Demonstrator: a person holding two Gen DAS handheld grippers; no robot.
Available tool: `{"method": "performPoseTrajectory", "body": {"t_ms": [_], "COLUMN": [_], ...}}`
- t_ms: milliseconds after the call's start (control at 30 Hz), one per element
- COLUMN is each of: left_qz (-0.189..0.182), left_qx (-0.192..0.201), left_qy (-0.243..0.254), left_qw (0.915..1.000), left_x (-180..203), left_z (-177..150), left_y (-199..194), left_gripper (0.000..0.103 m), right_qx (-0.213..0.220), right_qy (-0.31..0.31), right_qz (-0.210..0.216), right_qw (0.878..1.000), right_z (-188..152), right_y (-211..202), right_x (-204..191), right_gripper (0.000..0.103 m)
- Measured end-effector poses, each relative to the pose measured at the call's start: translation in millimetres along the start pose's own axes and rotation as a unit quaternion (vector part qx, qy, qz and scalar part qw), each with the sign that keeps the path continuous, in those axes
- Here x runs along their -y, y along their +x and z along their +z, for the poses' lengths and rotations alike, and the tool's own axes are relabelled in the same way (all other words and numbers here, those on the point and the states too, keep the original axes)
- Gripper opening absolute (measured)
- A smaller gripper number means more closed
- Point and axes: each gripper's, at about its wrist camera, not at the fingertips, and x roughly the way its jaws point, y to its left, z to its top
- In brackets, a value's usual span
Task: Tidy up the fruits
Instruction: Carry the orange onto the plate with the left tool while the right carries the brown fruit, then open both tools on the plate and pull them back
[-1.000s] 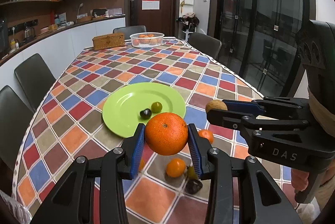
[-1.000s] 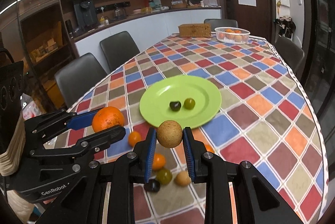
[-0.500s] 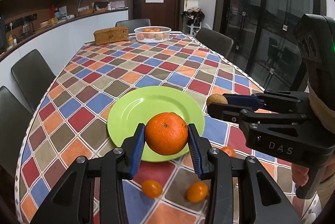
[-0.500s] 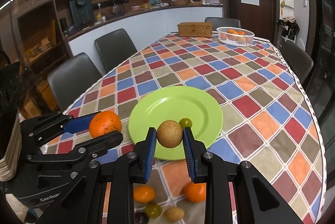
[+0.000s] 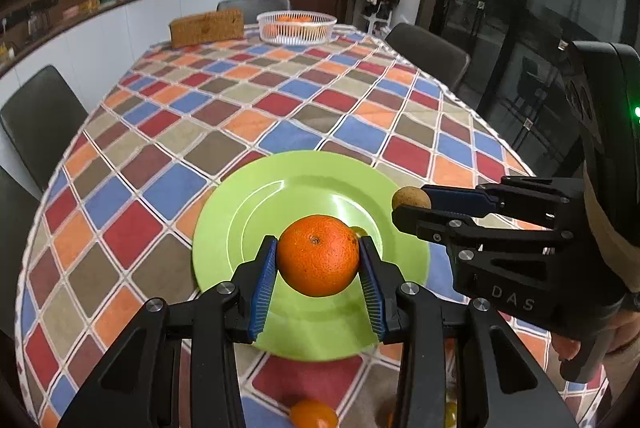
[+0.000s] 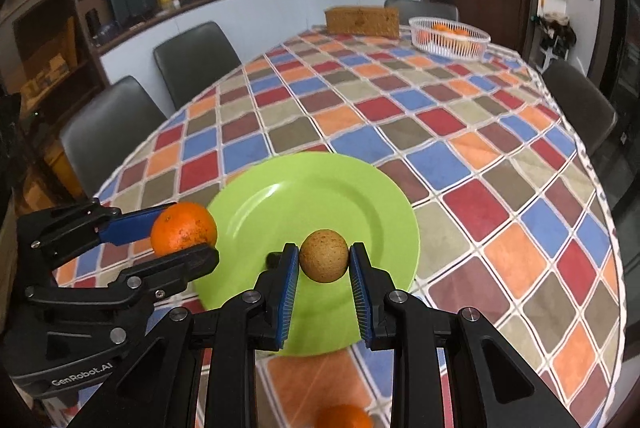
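Note:
My left gripper (image 5: 318, 268) is shut on a large orange (image 5: 318, 255) and holds it above the near part of the green plate (image 5: 260, 212). My right gripper (image 6: 323, 266) is shut on a small round brown fruit (image 6: 323, 255) above the same plate (image 6: 320, 196). The right gripper also shows in the left wrist view (image 5: 412, 206), and the left gripper in the right wrist view (image 6: 184, 234). A small green fruit (image 5: 359, 231) on the plate peeks out behind the orange. Small oranges (image 5: 314, 414) (image 6: 344, 417) lie on the cloth near me.
The table has a checkered cloth (image 5: 240, 108). A white basket of oranges (image 5: 296, 26) and a brown box (image 5: 207, 27) stand at the far end. Dark chairs (image 6: 196, 60) line both sides.
Both grippers have moved forward with their fruit and now hang over the plate. The loose fruits on the cloth have slid toward the bottom edge of both views.

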Motion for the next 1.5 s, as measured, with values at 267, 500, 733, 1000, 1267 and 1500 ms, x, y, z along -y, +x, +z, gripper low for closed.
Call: {"method": "performPoseTrajectory", "body": {"t_ms": [267, 500, 733, 1000, 1267, 1500], "left_qz": [-0.01, -0.009, -0.005, 0.008, 0.031, 0.047], "left_qx": [-0.042, -0.066, -0.072, -0.052, -0.018, 0.024], "left_qy": [-0.029, -0.038, -0.037, -0.027, 0.003, 0.029], "left_qw": [0.9986, 0.997, 0.9967, 0.9983, 0.9994, 0.9982], "left_x": [-16.7, -22.9, -22.6, -19.8, -1.5, 20.6], "left_z": [5.0, 5.5, 4.9, 3.9, -3.8, -16.8], "left_y": [39.3, 61.9, 67.5, 46.2, 2.3, -43.1], "left_gripper": [0.039, 0.039, 0.04, 0.046, 0.05, 0.055], "right_qx": [-0.042, -0.06, -0.06, -0.046, -0.01, 0.031], "right_qy": [0.014, 0.026, 0.029, 0.011, 0.004, -0.011], "right_qz": [-0.013, -0.013, -0.009, -0.016, -0.004, 0.002], "right_qw": [0.999, 0.998, 0.998, 0.999, 1.0, 0.999], "right_z": [9.6, 10.8, 8.3, 0.9, -11.1, -27.5], "right_y": [36.0, 52.0, 55.0, 38.9, 0.3, -45.1], "right_x": [15.0, 20.6, 21.5, 17.1, 8.4, -4.7], "right_gripper": [0.027, 0.027, 0.028, 0.034, 0.034, 0.034]}}
